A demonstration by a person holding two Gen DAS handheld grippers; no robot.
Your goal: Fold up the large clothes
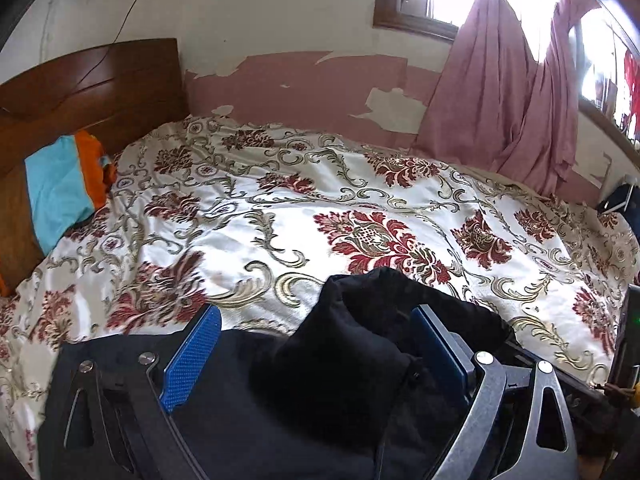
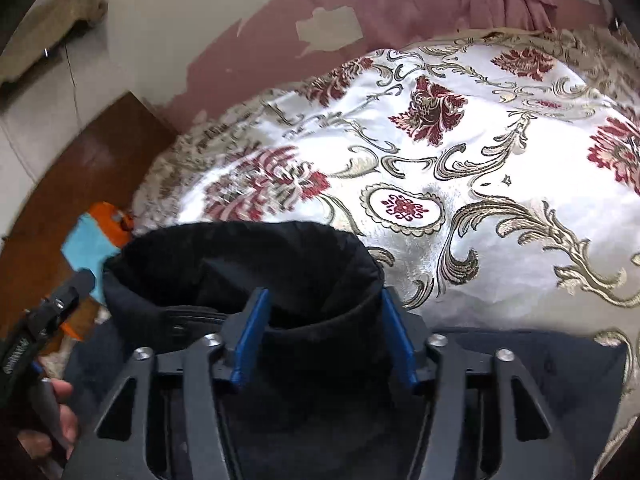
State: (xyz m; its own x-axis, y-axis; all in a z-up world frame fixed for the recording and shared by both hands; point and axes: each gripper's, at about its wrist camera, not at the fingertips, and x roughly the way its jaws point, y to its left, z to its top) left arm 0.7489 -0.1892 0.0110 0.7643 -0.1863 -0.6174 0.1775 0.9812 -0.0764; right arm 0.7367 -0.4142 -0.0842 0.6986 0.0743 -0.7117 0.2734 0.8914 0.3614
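A black garment lies bunched at the near edge of the bed. In the left wrist view a raised fold of it sits between the blue pads of my left gripper. It leans on the right pad, while the left pad stands bare and well apart. In the right wrist view my right gripper has its blue pads pressed on a thick roll of the black garment, which loops up past the fingertips. A hand holds the other gripper at the lower left.
The bed carries a white cover with red and gold flowers. A wooden headboard and a blue and orange cloth are at the left. Pink curtains hang by the window at the far right, and a small device sits at the bed's right edge.
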